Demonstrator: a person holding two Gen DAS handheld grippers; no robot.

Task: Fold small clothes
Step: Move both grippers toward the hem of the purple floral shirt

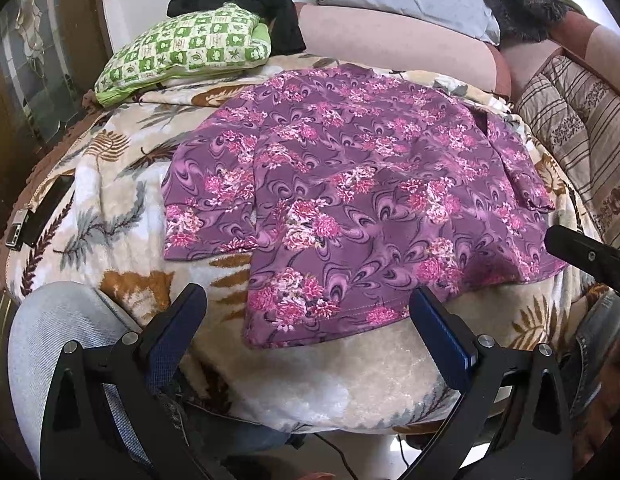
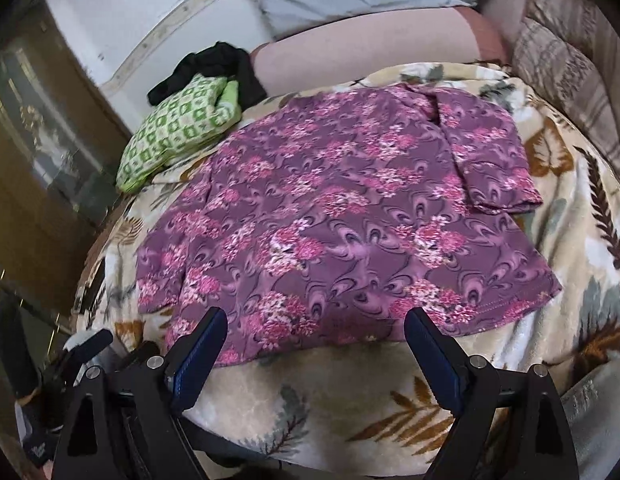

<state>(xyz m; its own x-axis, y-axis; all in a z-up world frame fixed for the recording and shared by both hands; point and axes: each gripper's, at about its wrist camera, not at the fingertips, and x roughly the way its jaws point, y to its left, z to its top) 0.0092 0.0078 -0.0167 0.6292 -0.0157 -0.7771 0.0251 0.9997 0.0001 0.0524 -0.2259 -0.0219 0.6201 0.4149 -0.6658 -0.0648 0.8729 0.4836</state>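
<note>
Both your grippers are spread wide and hold nothing.

Your left gripper (image 1: 308,306) and right gripper (image 2: 316,328) hover at the near hem of the purple floral shirt (image 1: 362,184), which lies flat on the leaf-patterned blanket (image 1: 110,184); whether the fingertips touch the cloth is unclear.

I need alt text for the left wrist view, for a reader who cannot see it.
A purple floral shirt lies spread flat on a leaf-patterned blanket. The open left hand-held gripper hovers at its near hem. A green checked cushion lies behind, and the right hand-held gripper enters at the right edge.
</note>
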